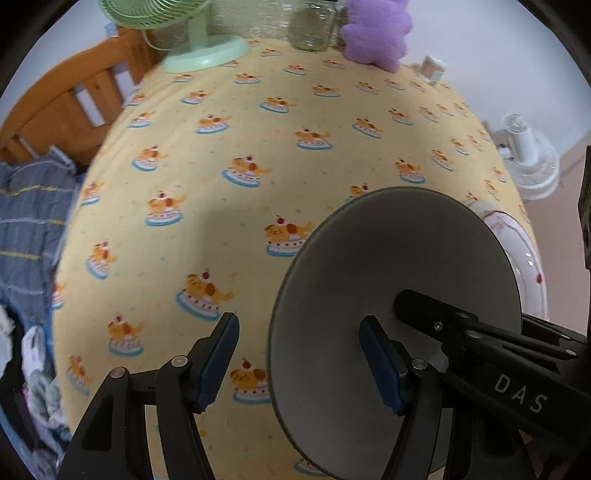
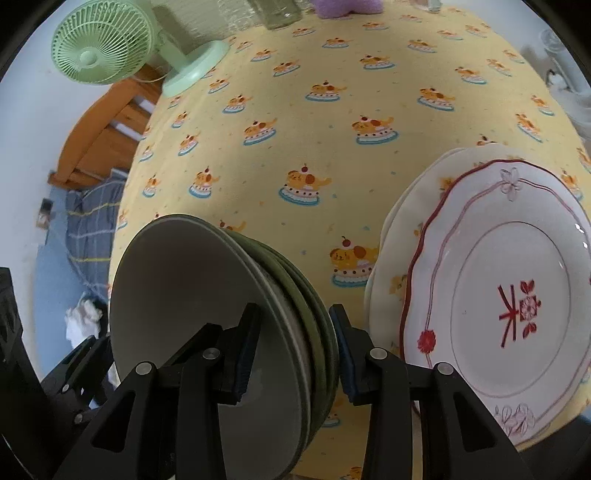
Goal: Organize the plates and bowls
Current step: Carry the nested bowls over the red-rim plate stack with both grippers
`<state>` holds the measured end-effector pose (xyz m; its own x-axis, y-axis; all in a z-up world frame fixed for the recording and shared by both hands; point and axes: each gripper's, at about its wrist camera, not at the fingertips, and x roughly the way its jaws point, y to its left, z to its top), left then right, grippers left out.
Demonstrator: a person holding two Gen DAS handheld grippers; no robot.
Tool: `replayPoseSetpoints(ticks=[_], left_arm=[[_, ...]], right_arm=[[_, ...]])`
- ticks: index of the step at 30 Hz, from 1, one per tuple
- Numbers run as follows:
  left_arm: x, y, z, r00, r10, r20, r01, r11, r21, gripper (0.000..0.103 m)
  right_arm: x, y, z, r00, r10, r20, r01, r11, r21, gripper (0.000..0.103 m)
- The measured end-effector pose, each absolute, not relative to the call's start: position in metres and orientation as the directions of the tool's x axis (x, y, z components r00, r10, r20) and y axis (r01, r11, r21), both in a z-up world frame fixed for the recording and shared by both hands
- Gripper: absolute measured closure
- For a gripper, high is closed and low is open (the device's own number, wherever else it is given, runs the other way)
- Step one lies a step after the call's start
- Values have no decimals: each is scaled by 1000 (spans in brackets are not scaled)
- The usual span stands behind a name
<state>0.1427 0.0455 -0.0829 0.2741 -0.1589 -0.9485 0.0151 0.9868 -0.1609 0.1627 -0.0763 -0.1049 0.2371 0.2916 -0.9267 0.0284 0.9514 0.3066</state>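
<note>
A stack of grey-green plates (image 2: pixel 192 295) is held on edge, above the yellow tablecloth (image 2: pixel 314 110). My right gripper (image 2: pixel 293 354) is shut on the rim of this stack, one finger on each side. The same stack (image 1: pixel 388 266) shows in the left wrist view, with the right gripper's black body (image 1: pixel 480 343) behind it. My left gripper (image 1: pixel 295 362) is open; its right finger (image 1: pixel 380 365) is in front of the stack's face, its left finger (image 1: pixel 218 362) over the cloth. A white plate with red trim (image 2: pixel 509 295) lies on cream plates (image 2: pixel 395 229) at the right.
A green fan (image 2: pixel 99 48) stands at the table's far left, a glass jar (image 1: pixel 314 26) and a purple plush (image 1: pixel 376 29) at the far edge. A wooden bed frame (image 1: pixel 74 96) with a blue blanket (image 1: pixel 29 229) lies left of the table. A white fan (image 1: pixel 528 158) stands right.
</note>
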Motion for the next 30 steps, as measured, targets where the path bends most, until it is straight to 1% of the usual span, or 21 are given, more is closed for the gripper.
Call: replayPoseSetpoints(ticks=[7,14,16,19,30], left_arm=[[142,53,-89,276,-277,-920,61,961,-270,33],[144,56,-93,253,-352,-901,91,936,-340,34],[144,57,-94,247,-370,-896,101,929,-356,36],[145,52,-93,231,-420,-878,126,907,-401,49],[140,49,-86,231,-373,-899,71,928,-367,55]], right_arm=[[160,-71,-105,269,242,-932,54,962,266,60],[154,-69,-103,286,200,-937,90,968,234,59],[155,-67,-103,287,194,-938,86,970,227,58],[156,-66,-104,287,190,-939,77,972,220,57],[155,-70,-103,241,222,-945,108,961,253,57]])
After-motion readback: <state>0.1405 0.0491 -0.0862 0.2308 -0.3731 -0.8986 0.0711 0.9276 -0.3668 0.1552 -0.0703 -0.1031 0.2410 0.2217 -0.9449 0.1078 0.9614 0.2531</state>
